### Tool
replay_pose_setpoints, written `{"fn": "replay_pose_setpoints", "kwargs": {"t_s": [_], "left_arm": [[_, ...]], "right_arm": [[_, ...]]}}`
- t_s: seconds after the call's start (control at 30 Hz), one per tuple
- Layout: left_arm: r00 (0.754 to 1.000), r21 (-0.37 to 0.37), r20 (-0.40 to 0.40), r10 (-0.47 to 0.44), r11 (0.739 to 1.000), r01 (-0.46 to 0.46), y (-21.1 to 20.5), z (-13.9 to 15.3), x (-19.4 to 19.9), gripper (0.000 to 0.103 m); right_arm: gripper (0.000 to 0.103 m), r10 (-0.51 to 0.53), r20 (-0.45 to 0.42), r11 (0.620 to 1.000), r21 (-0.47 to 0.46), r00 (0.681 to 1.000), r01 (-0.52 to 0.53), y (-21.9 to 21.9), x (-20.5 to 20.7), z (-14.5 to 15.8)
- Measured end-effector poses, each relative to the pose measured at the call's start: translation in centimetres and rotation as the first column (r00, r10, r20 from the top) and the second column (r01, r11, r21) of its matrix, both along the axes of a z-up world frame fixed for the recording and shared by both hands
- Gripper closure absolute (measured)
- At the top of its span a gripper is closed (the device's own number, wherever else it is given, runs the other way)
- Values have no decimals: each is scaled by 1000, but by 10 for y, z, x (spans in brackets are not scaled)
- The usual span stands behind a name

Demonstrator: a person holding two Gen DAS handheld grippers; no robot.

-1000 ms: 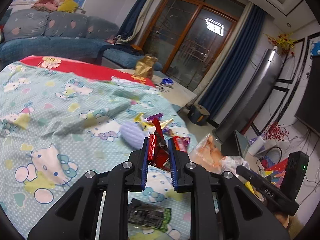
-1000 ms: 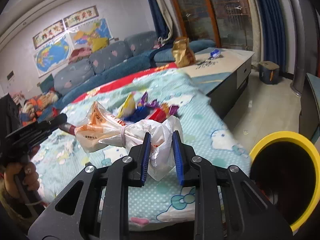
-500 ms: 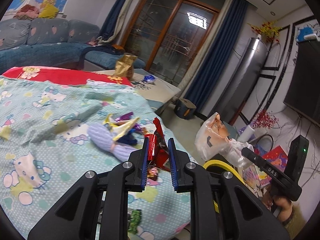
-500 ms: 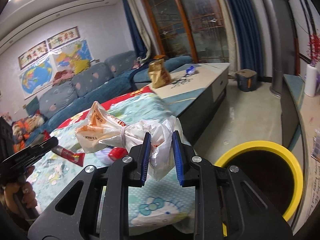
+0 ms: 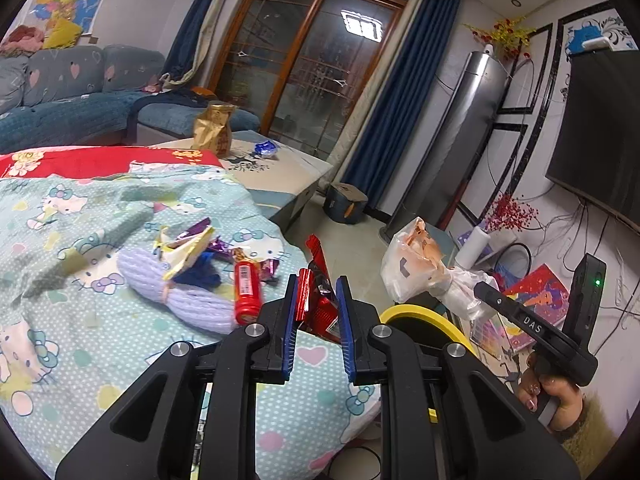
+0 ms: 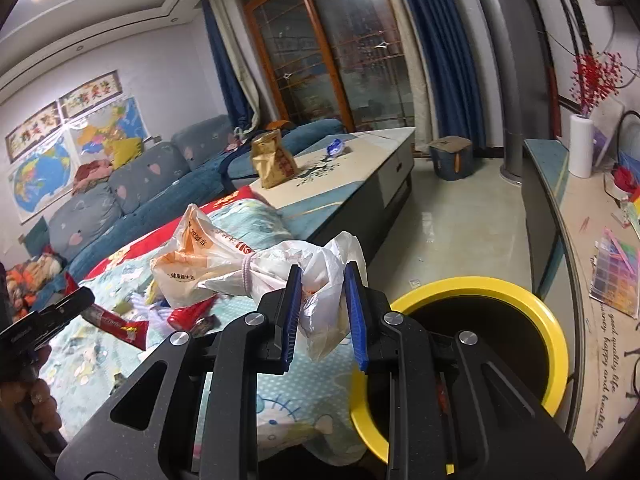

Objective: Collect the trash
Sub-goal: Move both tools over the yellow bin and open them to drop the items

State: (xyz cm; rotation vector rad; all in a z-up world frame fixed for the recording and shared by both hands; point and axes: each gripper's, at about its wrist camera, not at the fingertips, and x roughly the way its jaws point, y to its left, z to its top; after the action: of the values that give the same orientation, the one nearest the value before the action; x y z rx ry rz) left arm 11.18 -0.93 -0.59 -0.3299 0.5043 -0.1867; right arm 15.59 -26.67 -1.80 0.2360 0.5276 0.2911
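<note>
The left gripper (image 5: 317, 309) is pinching a crumpled red wrapper (image 5: 318, 300) between its nearly closed blue pads, holding it up past the edge of the cartoon-print blanket (image 5: 80, 240). The right gripper (image 6: 323, 308) is clamping a knotted plastic bag (image 6: 224, 264), white and orange, tied with a pale band, just beside the yellow-rimmed bin (image 6: 520, 300) on the floor. More litter is lying on the blanket: a red tube (image 5: 246, 292), a lilac knitted roll (image 5: 180, 300) and a heap of foil wrappers (image 5: 192, 244)
</note>
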Motion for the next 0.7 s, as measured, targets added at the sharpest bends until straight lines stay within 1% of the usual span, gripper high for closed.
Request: {"fn": "replay_pose_setpoints", "kwargs": {"t_s": [0.37, 0.7], "left_arm": [[998, 30, -8, -67, 997, 67, -28, -4, 10, 85], [990, 57, -23, -139, 988, 140, -58, -12, 21, 85]], "right_arm": [[86, -94, -11, 996, 1, 995, 94, -29, -3, -9], [86, -184, -55, 983, -6, 981, 184, -56, -1, -20]]}}
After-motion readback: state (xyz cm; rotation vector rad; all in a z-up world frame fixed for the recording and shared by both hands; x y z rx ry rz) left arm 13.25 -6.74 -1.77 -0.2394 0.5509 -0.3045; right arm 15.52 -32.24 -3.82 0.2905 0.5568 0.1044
